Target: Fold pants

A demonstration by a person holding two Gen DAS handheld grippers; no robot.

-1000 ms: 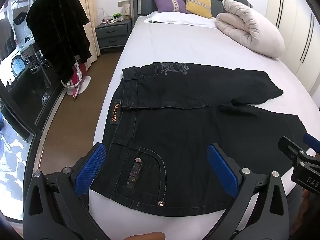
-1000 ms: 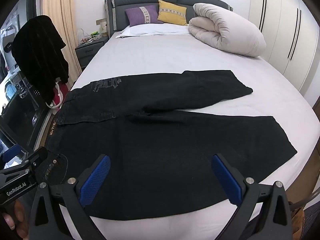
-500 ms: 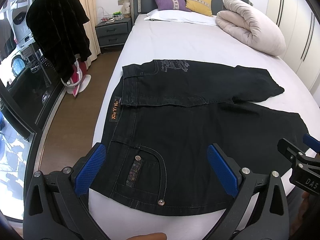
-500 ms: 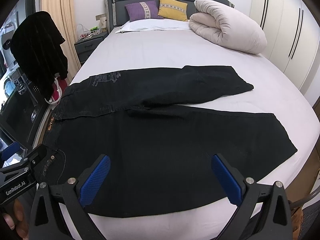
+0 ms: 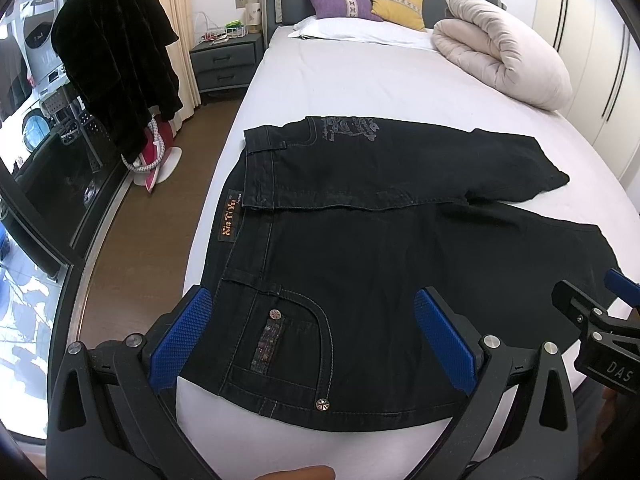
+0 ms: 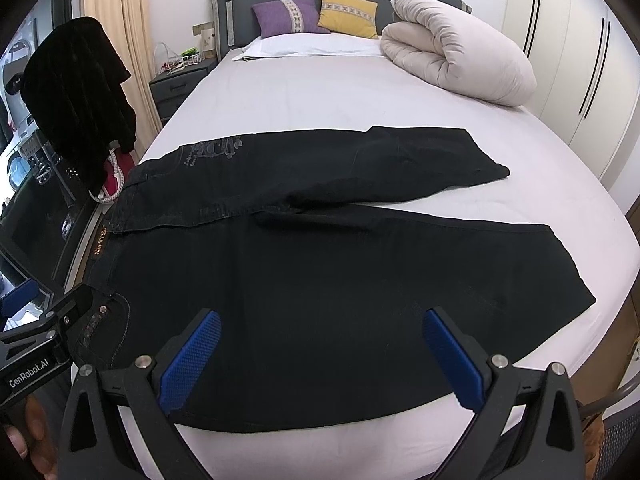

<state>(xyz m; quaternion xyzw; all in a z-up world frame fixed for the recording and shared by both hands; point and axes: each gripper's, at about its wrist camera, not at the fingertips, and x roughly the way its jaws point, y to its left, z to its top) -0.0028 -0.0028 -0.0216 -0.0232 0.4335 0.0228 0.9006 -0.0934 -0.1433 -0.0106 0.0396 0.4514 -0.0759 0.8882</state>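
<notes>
Black denim pants (image 5: 360,264) lie flat across the near end of the bed (image 5: 360,80), waistband at the left edge, legs running right. The far leg sits angled away from the near one, so they're splayed, not yet stacked.

Left gripper (image 5: 316,340) hovers over the near pocket w/ jaws spread wide, nothing held. Right gripper (image 6: 320,360) hovers over the near leg around the thigh, also wide open and empty.

Prob. the step in hand is the first lengthwise fold, one leg onto the other. To do it well: pinch the near outer seam at two spots, waistband corner w/ the left, further down the leg w/ the right. Lift both together and carry the edge over so seams and hems line up. Take one layer only, and keep the cloth taut between grips to avoid a sag.

Left view shows the pocket rivets, orange waistband label (image 5: 229,216) and floor beside the bed. Right view loses most of that but shows the near leg's full hem (image 6: 572,268), which the left view hides behind the other gripper.
</notes>
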